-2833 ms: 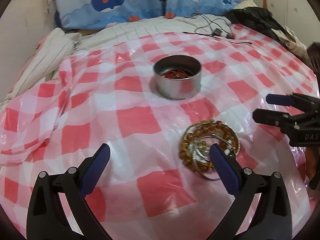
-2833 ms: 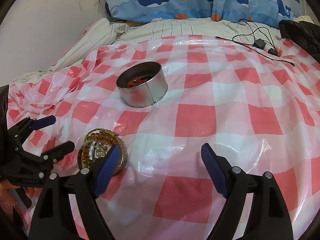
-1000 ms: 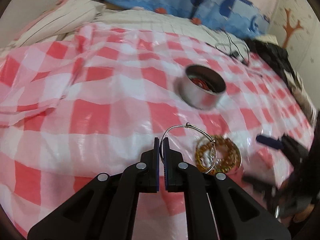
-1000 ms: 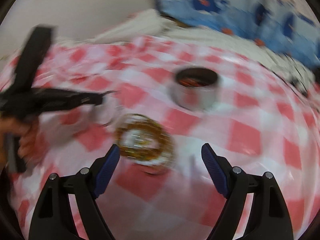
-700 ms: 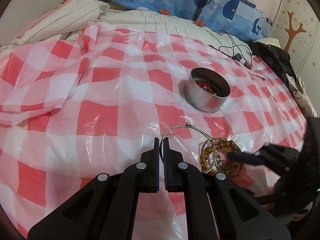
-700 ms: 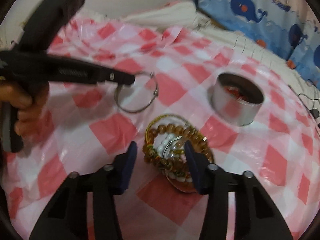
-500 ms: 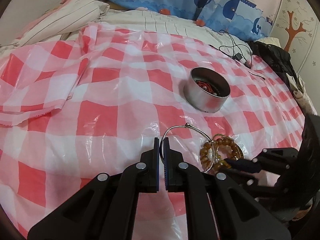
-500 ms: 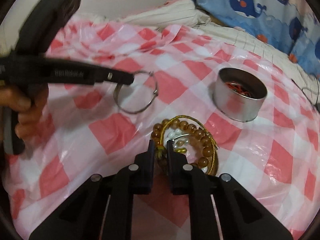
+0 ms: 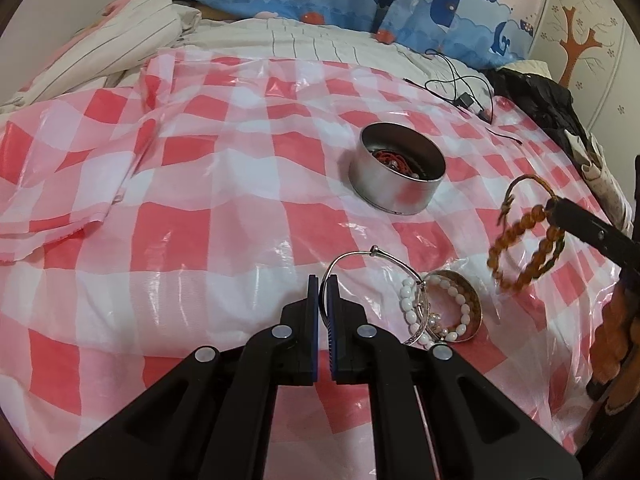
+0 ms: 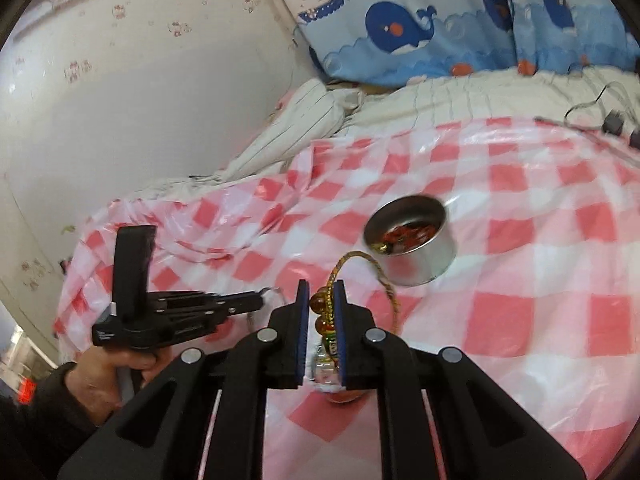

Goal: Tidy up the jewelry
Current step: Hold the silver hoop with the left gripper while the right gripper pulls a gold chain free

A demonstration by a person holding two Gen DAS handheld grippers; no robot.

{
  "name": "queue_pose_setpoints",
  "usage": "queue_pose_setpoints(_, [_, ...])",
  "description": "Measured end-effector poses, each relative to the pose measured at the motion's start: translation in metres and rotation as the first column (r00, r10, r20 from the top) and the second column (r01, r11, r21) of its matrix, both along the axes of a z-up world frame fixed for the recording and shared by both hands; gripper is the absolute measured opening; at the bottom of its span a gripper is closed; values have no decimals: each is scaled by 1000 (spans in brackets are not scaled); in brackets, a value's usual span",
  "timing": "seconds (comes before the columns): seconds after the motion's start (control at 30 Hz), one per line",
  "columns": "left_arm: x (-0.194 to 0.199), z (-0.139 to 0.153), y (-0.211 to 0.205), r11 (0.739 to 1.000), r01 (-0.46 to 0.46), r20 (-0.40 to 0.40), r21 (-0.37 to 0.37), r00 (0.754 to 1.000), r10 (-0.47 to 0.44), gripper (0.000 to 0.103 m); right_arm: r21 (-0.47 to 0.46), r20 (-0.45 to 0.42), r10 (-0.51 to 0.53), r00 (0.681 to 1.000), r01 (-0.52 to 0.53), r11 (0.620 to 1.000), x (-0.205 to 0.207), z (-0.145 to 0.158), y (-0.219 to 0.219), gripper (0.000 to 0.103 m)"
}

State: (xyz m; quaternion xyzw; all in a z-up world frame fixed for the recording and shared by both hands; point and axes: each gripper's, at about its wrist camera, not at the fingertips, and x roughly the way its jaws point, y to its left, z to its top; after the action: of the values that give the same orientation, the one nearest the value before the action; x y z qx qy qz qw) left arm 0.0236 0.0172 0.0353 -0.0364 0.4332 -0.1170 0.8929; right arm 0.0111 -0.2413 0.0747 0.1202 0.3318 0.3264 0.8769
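Amber beads (image 9: pixel 524 248) and a gold cord dangle from the right gripper (image 10: pixel 323 316), fingers pinching them clear of the bed, likely bound for the tin (image 9: pixel 396 174). Left gripper (image 9: pixel 323 300) pinches a silver bangle (image 9: pixel 372 258), separating the tangled pile (image 9: pixel 444 312).

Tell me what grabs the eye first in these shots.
The amber bead bracelet dangles in the air at right, pinched by the right gripper. In the foreground the left gripper clamps a thin silver bangle, with a round metal tin of jewelry behind on the red-checked sheet.
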Motion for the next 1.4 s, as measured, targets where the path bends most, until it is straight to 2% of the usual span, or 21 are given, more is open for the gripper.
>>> queue_pose_setpoints(0.1, [0,-1,-3,1000,9,-3,5,1000,-9,4,32,-67,34,997,-32,999,8,-8,-5,13])
queue_pose_setpoints(0.17, [0,-2,-4,1000,12,-5,6,1000,-12,4,-67,-143,72,987,-82,994,13,-24,8,13])
queue_pose_setpoints(0.23, [0,-2,-4,1000,13,-5,5,1000,-13,4,-102,-174,85,981,-104,989,13,-35,18,13])
queue_pose_setpoints(0.37, [0,-1,-4,1000,12,-4,5,1000,-12,4,-87,-155,98,983,-113,990,11,-32,20,13])
queue_pose_setpoints(0.53, [0,-1,-5,1000,21,-5,11,1000,-21,4,-114,-145,46,988,-63,991,13,-32,11,14])
queue_pose_setpoints(0.57, [0,-2,-5,1000,22,-6,11,1000,-22,4,-141,-149,25,989,-46,989,15,-32,10,32])
queue_pose_setpoints(0.6, [0,-2,-6,1000,23,-7,13,1000,-23,4,-167,-160,6,987,-33,985,17,-34,8,58])
queue_pose_setpoints(0.63, [-1,-2,-7,1000,25,-7,15,1000,-25,4,-225,-164,-22,986,-16,974,18,-38,7,60])
queue_pose_setpoints(0.73, [-1,-2,-8,999,28,-6,19,1000,-28,4,-317,-182,-33,983,-27,948,18,-49,8,58])
queue_pose_setpoints(0.8, [-1,-2,-8,999,27,-6,19,1000,-26,4,-356,-203,-33,979,-42,934,18,-58,11,46])
queue_pose_setpoints(0.83, [-1,-2,-8,1000,26,-6,17,1000,-26,4,-388,-213,-24,977,-62,920,18,-65,15,43])
queue_pose_setpoints(0.87, [-1,-2,-8,999,27,-6,18,1000,-27,5,-404,-213,-14,977,-75,912,17,-68,18,36])
queue_pose_setpoints(0.9, [-1,-2,-8,999,28,-6,18,1000,-27,5,-415,-209,-6,978,-83,906,15,-71,21,25])
queue_pose_setpoints(1.0, [-1,-2,-8,999,29,-7,19,1000,-29,5,-424,-203,23,979,-109,899,10,-69,24,3])
queue_pose_setpoints(1.1, [-1,-1,-10,999,35,-6,19,999,-35,5,-410,-182,-2,983,-74,909,10,-63,16,3])
queue_pose_setpoints(1.23, [-1,0,-11,999,36,1,14,999,-36,5,-287,-159,-43,986,-5,958,14,-44,-5,3])
queue_pose_setpoints(1.4, [-1,-2,-14,999,43,-1,16,999,-43,5,-208,-163,-112,980,77,975,21,-34,-25,3])
